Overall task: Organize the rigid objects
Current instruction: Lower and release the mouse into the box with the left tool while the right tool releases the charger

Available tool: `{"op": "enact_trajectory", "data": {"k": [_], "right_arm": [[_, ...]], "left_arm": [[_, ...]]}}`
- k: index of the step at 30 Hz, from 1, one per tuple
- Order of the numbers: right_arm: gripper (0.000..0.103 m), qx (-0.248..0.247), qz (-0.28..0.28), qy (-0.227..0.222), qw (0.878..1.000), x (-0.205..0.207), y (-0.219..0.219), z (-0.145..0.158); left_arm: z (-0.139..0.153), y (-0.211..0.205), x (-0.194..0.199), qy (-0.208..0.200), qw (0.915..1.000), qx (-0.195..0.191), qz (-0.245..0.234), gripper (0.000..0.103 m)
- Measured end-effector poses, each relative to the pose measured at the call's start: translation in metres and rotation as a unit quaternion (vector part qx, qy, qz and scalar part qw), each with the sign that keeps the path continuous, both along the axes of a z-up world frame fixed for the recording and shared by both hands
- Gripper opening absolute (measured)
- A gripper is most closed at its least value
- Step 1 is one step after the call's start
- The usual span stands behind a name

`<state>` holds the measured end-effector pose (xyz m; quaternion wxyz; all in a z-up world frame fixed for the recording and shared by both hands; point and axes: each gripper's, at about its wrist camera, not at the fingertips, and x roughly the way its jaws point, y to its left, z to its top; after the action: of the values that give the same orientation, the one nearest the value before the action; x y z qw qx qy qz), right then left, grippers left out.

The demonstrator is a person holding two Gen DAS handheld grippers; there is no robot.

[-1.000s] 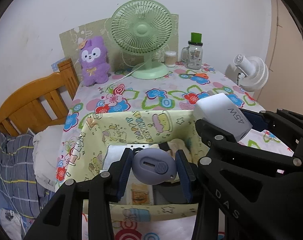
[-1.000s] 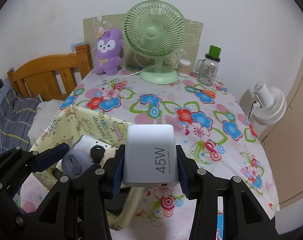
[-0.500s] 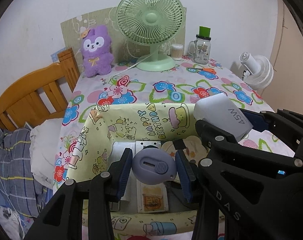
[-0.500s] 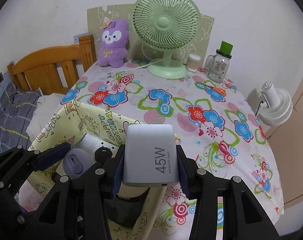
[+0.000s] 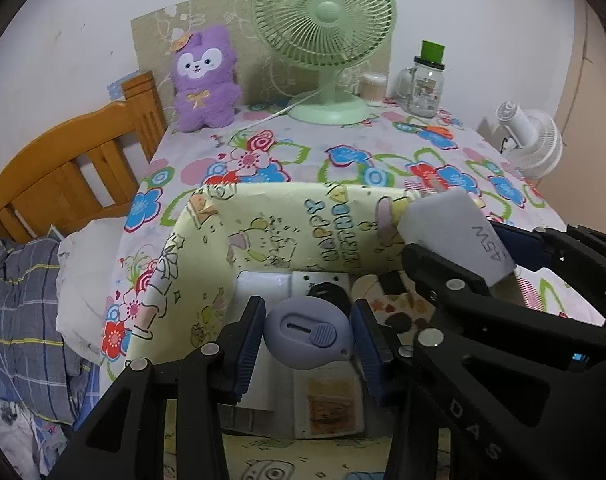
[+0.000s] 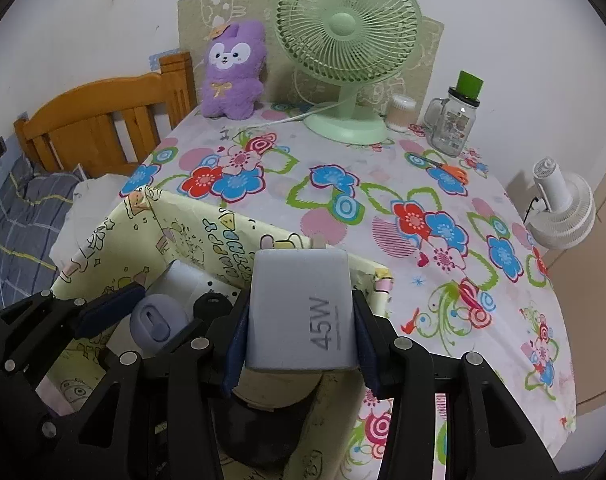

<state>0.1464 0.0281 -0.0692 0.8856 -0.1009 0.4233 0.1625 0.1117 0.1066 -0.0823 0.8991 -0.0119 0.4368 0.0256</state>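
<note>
My left gripper is shut on a small purple oval utility knife, held over the inside of a yellow cartoon-print box. My right gripper is shut on a grey 45W charger, held above the same box's right side. In the left wrist view the charger and the right gripper's black frame show at the right. The purple knife shows at the lower left of the right wrist view. White flat items and a black round piece lie in the box.
The floral tablecloth covers the table. At the back stand a green fan, a purple plush toy, a glass mug with green lid and a small jar. A wooden bed frame is left, a white fan right.
Both grippers have sunk and moved forward over the box together, each keeping its object. More of the box's inside shows now.
</note>
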Motion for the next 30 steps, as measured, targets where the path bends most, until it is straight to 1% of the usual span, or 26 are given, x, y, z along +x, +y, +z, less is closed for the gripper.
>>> {"op": "enact_trajectory", "data": {"k": [3,4,5,11,13,16,17,21,25,27,28,29,30], "right_arm": [[0.050,-0.001,0.004,0.004,1.000,0.001,0.003,-0.003],[0.050,-0.001,0.005,0.005,1.000,0.001,0.004,-0.004],[0.050,-0.001,0.007,0.008,1.000,0.002,0.005,-0.005],[0.050,0.009,0.013,0.018,1.000,0.004,0.006,-0.009],[0.050,0.015,0.017,0.023,0.999,0.004,0.005,-0.010],[0.050,0.031,0.033,0.038,0.998,0.006,0.006,-0.013],[0.050,0.034,0.038,0.041,0.998,0.006,0.007,-0.014],[0.050,0.036,0.056,0.050,0.997,0.005,0.010,-0.016],[0.051,0.039,0.058,0.052,0.996,0.005,0.010,-0.015],[0.053,0.043,0.057,0.047,0.996,0.003,0.009,-0.014],[0.061,0.044,0.055,0.043,0.997,0.002,0.008,-0.012],[0.069,0.047,0.055,0.038,0.997,0.000,0.007,-0.010],[0.070,0.050,0.056,0.033,0.997,-0.001,0.006,-0.008]], "left_arm": [[-0.004,0.003,0.001,0.006,1.0000,0.000,0.004,0.048],[-0.004,0.003,0.002,0.007,1.0000,0.000,0.005,0.051],[-0.005,0.004,0.002,0.008,0.9999,0.000,0.006,0.056],[-0.006,0.004,0.003,0.014,0.9999,-0.003,0.002,0.057],[-0.006,0.003,0.003,0.018,0.9998,-0.010,-0.003,0.061],[-0.005,0.001,-0.002,0.023,0.9994,-0.024,-0.010,0.070],[-0.004,-0.001,-0.004,0.021,0.9995,-0.023,-0.011,0.072],[-0.003,-0.002,-0.007,0.023,0.9996,-0.018,-0.004,0.073],[-0.002,-0.003,-0.009,0.024,0.9996,-0.016,0.002,0.074],[0.000,-0.003,-0.011,0.019,0.9996,-0.018,0.003,0.080],[0.001,-0.004,-0.012,0.015,0.9998,-0.015,0.005,0.083],[0.003,-0.005,-0.014,0.010,0.9999,-0.010,0.009,0.087],[0.004,-0.005,-0.016,0.006,0.9999,-0.008,0.011,0.088]]}}
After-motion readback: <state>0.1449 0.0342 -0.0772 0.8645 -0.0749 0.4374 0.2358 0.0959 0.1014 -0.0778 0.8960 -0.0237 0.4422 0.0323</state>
